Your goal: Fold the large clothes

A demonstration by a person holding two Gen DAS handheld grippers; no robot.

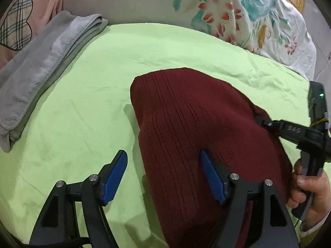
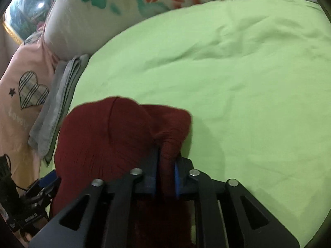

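A dark red ribbed knit garment [image 1: 196,124] lies folded in a thick bundle on the green bed sheet [image 1: 82,103]. My left gripper [image 1: 163,157] is open, its blue pads apart, straddling the garment's near left edge with the right pad over the fabric. My right gripper [image 1: 260,122] comes in from the right of the left wrist view, its tips at the garment's right edge. In the right wrist view the right gripper [image 2: 166,155] is shut on a bunched fold of the red garment [image 2: 107,136]. The left gripper's blue pad [image 2: 48,178] shows at that view's lower left.
A folded grey towel [image 1: 41,68] lies on the left of the sheet, also in the right wrist view [image 2: 55,107]. A pink pillow with a plaid heart [image 1: 16,24] sits beyond it. A floral quilt [image 1: 248,16] runs along the far side.
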